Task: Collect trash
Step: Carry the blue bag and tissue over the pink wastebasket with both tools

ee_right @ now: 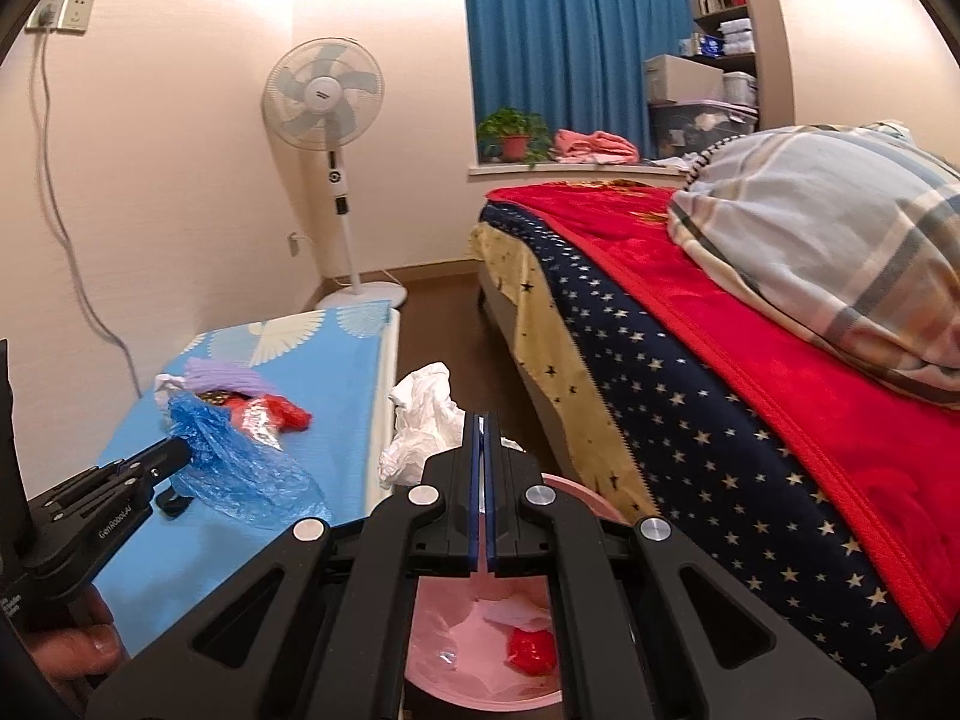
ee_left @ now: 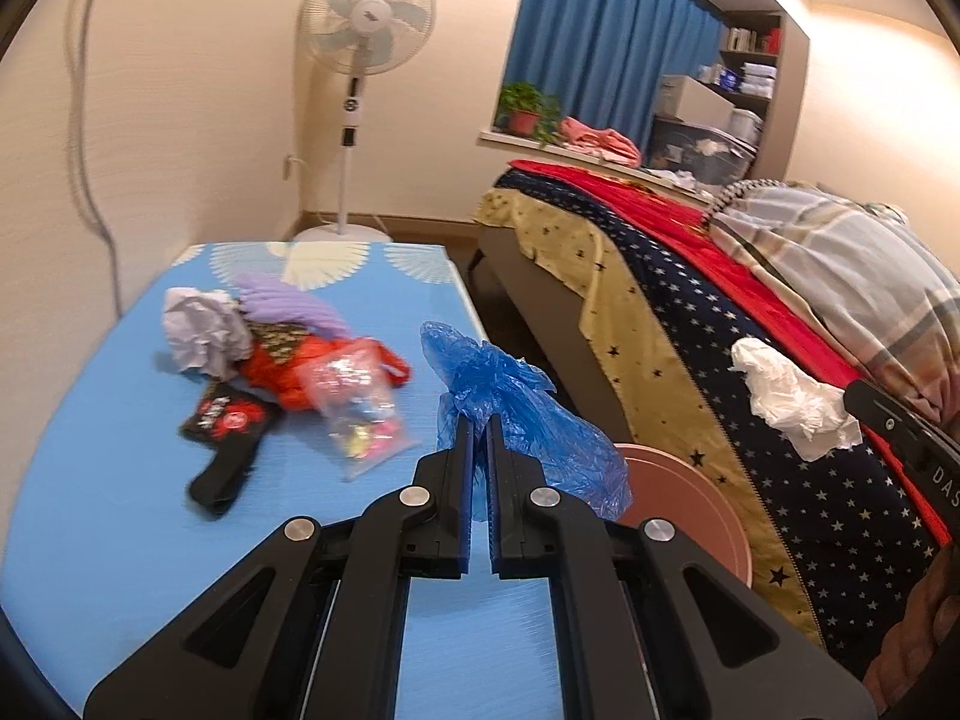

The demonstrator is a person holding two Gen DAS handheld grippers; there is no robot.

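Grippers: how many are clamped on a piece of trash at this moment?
2. The left gripper pinches the blue plastic bag over the table edge; the right gripper holds the white crumpled plastic above the pink bin.

The left gripper [ee_left: 479, 420] has its jaws pinched nearly together on a blue plastic bag [ee_left: 528, 420], fingers pointing toward 12 o'clock. The right gripper [ee_right: 483, 420] is likewise closed, clamping a white plastic bag [ee_right: 420, 420] at 11 o'clock.
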